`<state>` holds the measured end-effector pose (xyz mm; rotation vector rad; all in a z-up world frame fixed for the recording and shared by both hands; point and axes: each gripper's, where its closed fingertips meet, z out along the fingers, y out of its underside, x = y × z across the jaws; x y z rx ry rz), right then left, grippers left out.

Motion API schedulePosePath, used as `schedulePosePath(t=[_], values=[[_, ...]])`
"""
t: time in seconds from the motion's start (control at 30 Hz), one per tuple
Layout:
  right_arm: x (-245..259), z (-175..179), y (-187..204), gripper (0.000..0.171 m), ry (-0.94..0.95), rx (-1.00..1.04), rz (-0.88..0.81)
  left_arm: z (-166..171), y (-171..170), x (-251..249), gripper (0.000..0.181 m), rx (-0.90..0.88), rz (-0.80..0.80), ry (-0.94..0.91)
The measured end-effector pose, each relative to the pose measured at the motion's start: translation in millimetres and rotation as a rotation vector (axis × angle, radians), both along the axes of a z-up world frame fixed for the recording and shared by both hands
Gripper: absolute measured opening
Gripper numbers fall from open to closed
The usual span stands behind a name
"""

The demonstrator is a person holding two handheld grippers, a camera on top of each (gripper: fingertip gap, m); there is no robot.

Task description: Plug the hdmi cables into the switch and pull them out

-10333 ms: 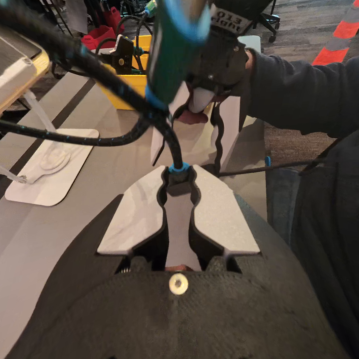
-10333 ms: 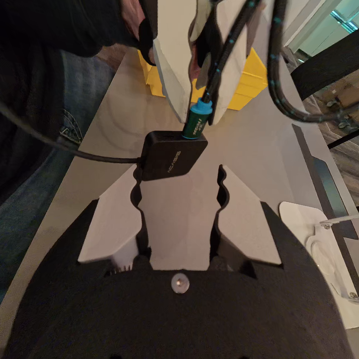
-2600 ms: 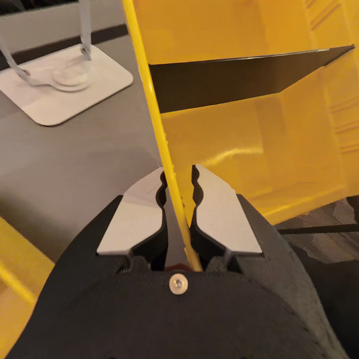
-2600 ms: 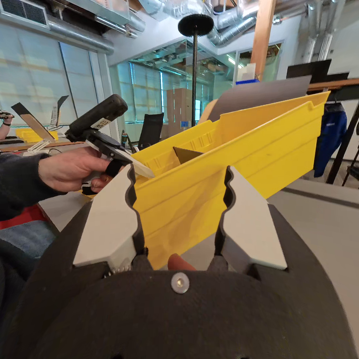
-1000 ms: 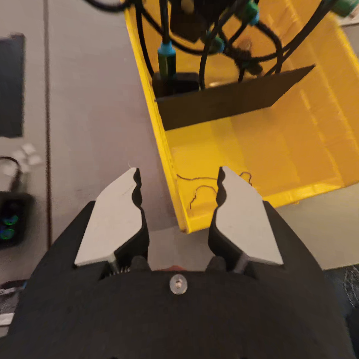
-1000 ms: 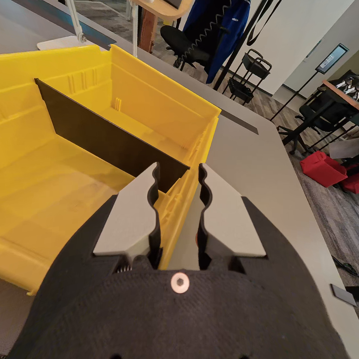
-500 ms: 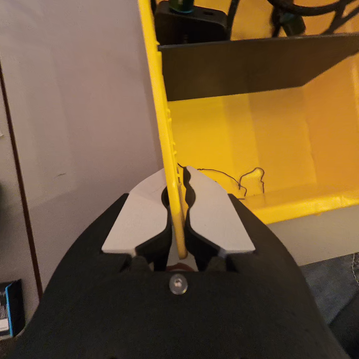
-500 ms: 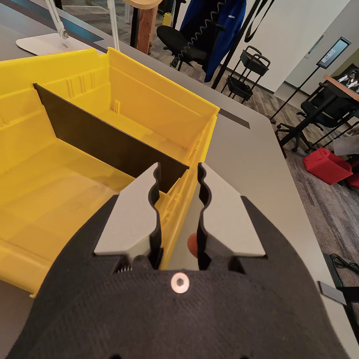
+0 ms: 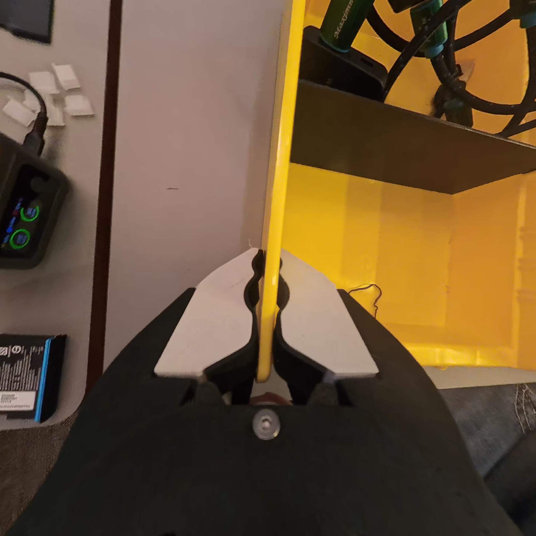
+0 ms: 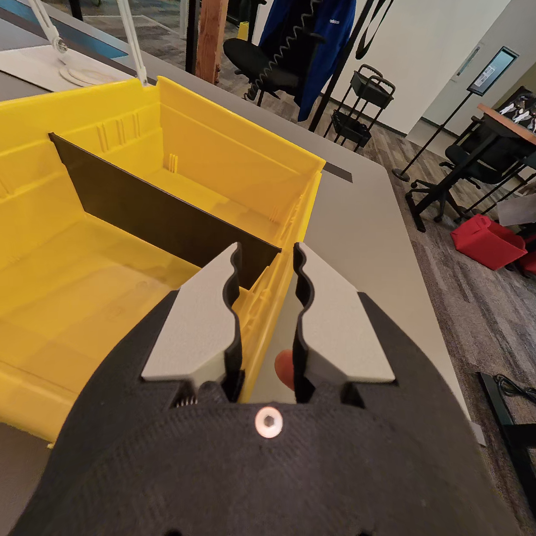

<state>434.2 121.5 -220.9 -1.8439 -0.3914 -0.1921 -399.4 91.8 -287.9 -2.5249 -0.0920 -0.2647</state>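
Clamping the left wall of the yellow bin [image 9: 285, 150], the left claw [image 9: 269, 262] has its two grey fingers pressed against either side of the thin plastic rim, much as it did half a second ago, though the view now sits a little farther left and more of the grey surface [image 9: 188, 116] shows. A second back this claw was spread wide above the bin's corner and gripped nothing. Behind the black divider [image 9: 406, 145] in the far compartment lies the black switch [image 9: 342, 69] with a green-shelled hdmi plug [image 9: 342, 23] seated in it, amid a tangle of dark hdmi cables [image 9: 452, 75]. The near compartment holds only a thin dark thread [image 9: 367, 293].

On the surface to the left sit a dark device with green ring lights [image 9: 23, 214], some small white pieces [image 9: 58, 92] and a black and blue box [image 9: 26, 377].

The right claw [image 10: 266, 258] straddles the bin's right wall [image 10: 275, 275]; its left finger lies against the wall's inside, while a gap shows between the wall and its right finger, so it is not clenched. Compared with half a second ago that gap looks slightly wider. A fingertip [image 10: 285, 367] shows between the fingers near the base.
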Motion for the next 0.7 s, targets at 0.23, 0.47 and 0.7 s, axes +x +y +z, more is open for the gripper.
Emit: schedulePosePath(t=[0.23,0.47,0.7], values=[[16.6,1.2,-0.3,0.032,0.027,0.011,-0.016,0.2,-12.3,-22.0,0.004,0.003,0.031,-0.006],[21.9,0.1,-0.5,0.033,-0.010,-0.005,0.011,1.1,-14.7,-19.3,0.007,0.011,0.048,-0.017],[47.8,22.0,-14.5,0.070,-0.059,0.041,-0.109,12.3,-17.8,-4.9,0.025,0.070,0.043,-0.194]])
